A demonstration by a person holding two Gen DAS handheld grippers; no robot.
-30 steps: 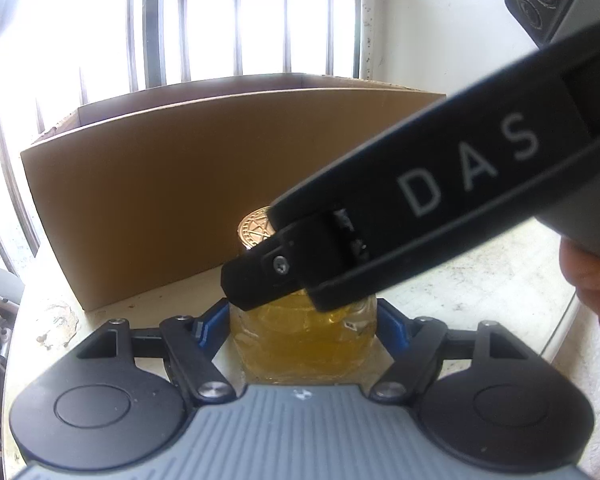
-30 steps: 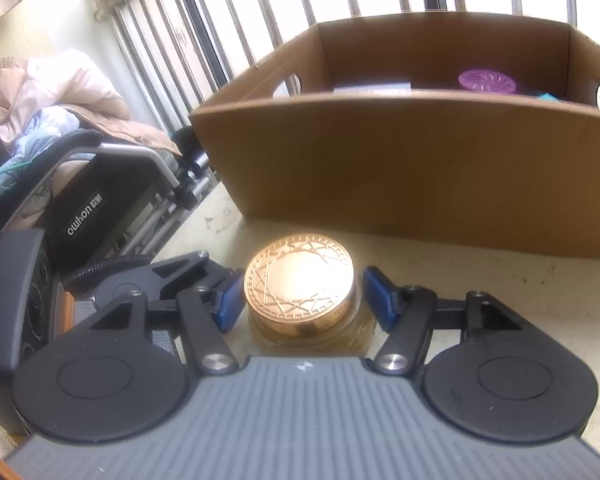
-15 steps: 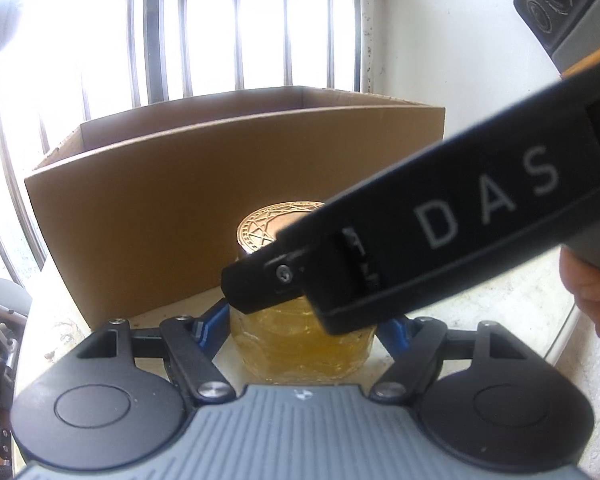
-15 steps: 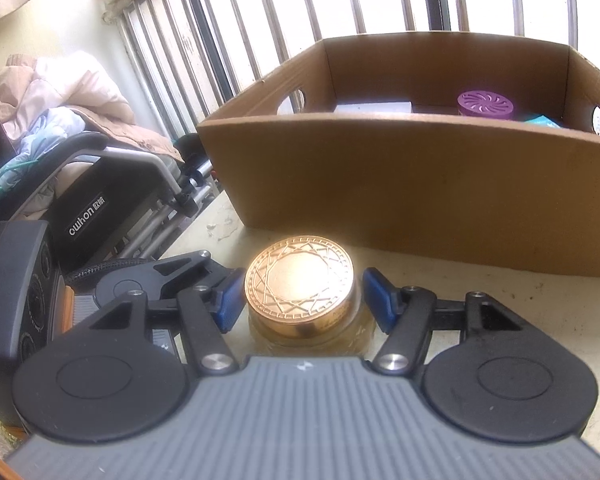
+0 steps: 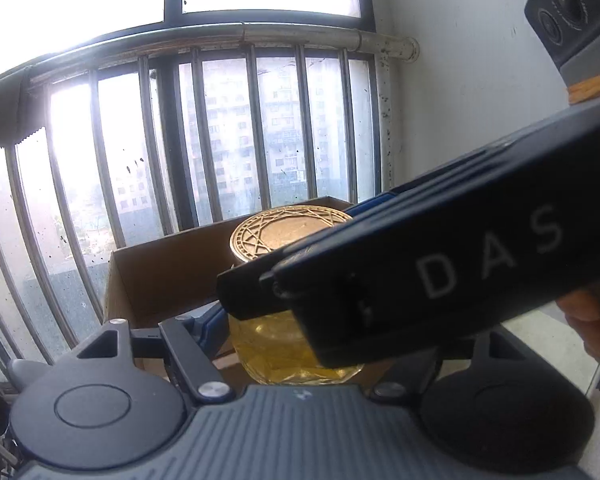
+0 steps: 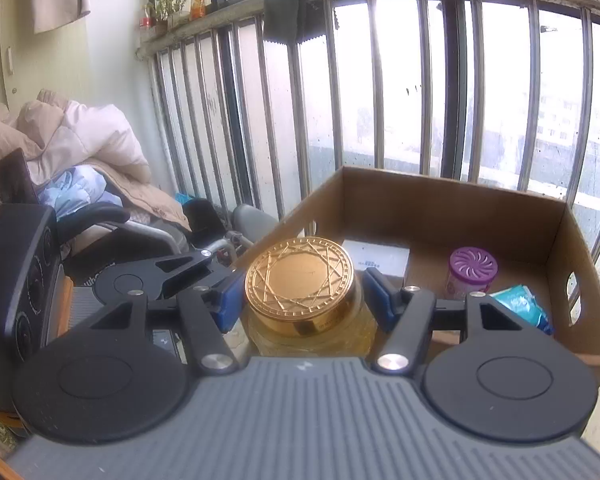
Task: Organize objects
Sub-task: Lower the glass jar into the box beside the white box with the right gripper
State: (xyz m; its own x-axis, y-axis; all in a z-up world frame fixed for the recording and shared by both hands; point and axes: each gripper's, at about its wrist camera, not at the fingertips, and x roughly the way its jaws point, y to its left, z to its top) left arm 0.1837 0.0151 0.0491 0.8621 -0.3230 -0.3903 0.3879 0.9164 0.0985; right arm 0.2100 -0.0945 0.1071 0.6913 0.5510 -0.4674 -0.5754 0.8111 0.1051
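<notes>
Both tongs clamp 1 jar: the right tongs [image 6: 300, 300] grip it narrowly just under its gold lid [image 6: 299, 280], and the left tongs [image 5: 296, 340] hold the yellow glass jar [image 5: 276, 348] lower down. Since the earlier frame the jar has risen off the counter; it now sits centre frame at the rim of the cardboard box [image 6: 452, 204]. The purple-lidded container [image 6: 472, 272] now shows fully at right.

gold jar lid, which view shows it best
The right wrist view: the gold lid faces the camera whole, star pattern clear, nothing across it. In the left wrist view the lid is seen edge-on, and the right tool's black finger covers its near right part.
</notes>
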